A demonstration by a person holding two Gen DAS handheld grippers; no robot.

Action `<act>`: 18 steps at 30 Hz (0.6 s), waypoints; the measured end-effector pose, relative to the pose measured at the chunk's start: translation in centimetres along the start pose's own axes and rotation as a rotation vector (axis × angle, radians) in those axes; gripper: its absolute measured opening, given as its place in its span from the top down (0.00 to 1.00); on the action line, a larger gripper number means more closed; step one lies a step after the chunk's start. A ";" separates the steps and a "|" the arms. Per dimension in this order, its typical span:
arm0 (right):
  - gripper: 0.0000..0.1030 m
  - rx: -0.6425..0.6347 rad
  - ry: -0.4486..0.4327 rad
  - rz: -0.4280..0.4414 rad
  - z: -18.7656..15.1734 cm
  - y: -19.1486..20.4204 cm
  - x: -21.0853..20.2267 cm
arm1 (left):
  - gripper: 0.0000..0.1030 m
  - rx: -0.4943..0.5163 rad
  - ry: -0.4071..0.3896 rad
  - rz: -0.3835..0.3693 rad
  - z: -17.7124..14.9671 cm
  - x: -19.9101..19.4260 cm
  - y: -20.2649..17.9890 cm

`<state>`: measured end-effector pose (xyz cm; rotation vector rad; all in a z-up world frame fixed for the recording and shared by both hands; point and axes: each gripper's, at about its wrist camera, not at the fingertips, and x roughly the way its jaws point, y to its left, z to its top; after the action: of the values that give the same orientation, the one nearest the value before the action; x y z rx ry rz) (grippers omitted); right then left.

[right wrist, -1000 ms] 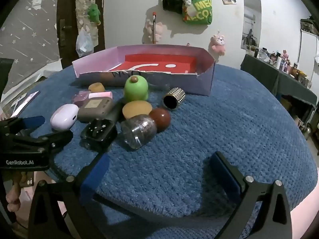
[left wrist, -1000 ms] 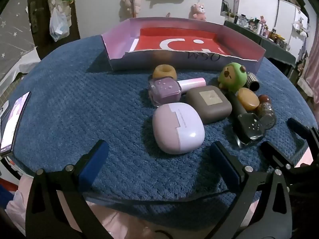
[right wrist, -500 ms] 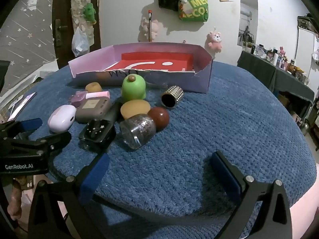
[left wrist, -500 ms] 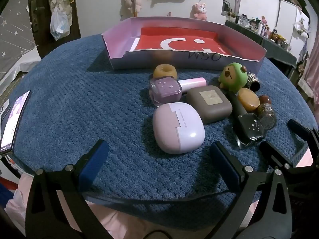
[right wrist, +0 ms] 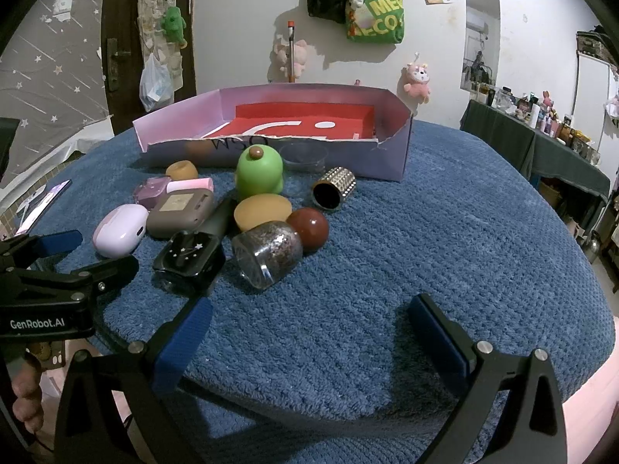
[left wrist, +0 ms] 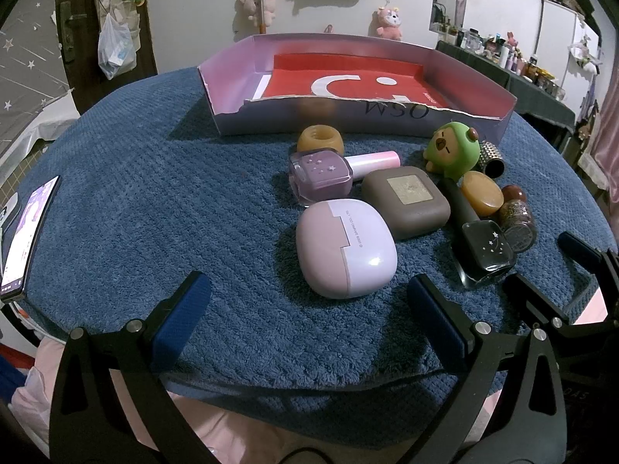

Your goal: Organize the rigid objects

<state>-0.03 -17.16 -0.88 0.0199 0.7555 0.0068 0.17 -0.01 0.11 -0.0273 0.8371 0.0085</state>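
Note:
A cluster of small items lies on the blue mat: a lilac earbud case [left wrist: 346, 247] [right wrist: 120, 230], a brown square case [left wrist: 406, 201] [right wrist: 180, 212], a purple nail polish bottle [left wrist: 321, 176], a black starred bottle [left wrist: 485, 255] [right wrist: 189, 257], a glitter jar [right wrist: 267, 253], a green figurine [left wrist: 452, 150] [right wrist: 260, 172] and a studded cylinder [right wrist: 334, 192]. Behind them stands an open pink box [left wrist: 232, 77] [right wrist: 400, 150] with a red floor. My left gripper [left wrist: 309, 309] is open just short of the earbud case. My right gripper [right wrist: 309, 324] is open over bare mat, near the glitter jar.
A phone [left wrist: 29, 236] lies at the mat's left edge. An amber ring [left wrist: 320, 139], an amber disc [left wrist: 481, 193] and a red ball [right wrist: 308, 228] sit among the cluster. The mat [right wrist: 464, 232] right of the cluster is bare. A cluttered shelf [right wrist: 541, 127] stands far right.
Both grippers have edged slightly closer to the cluster; the objects have not moved and both stay open.

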 end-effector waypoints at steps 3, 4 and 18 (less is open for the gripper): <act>0.00 -0.002 -0.001 -0.001 0.0 0.1 -0.1 | 0.00 0.001 -0.001 0.000 0.0 0.0 0.0; 0.00 -0.003 -0.003 -0.001 0.0 0.1 -0.1 | 0.00 0.001 -0.002 -0.001 0.0 0.0 0.0; 0.00 -0.003 -0.006 -0.002 0.1 0.1 -0.3 | 0.00 0.000 -0.005 -0.001 0.0 -0.1 0.1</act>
<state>-0.18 -17.05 -0.65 0.0162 0.7497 0.0061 0.12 0.11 0.21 -0.0272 0.8318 0.0078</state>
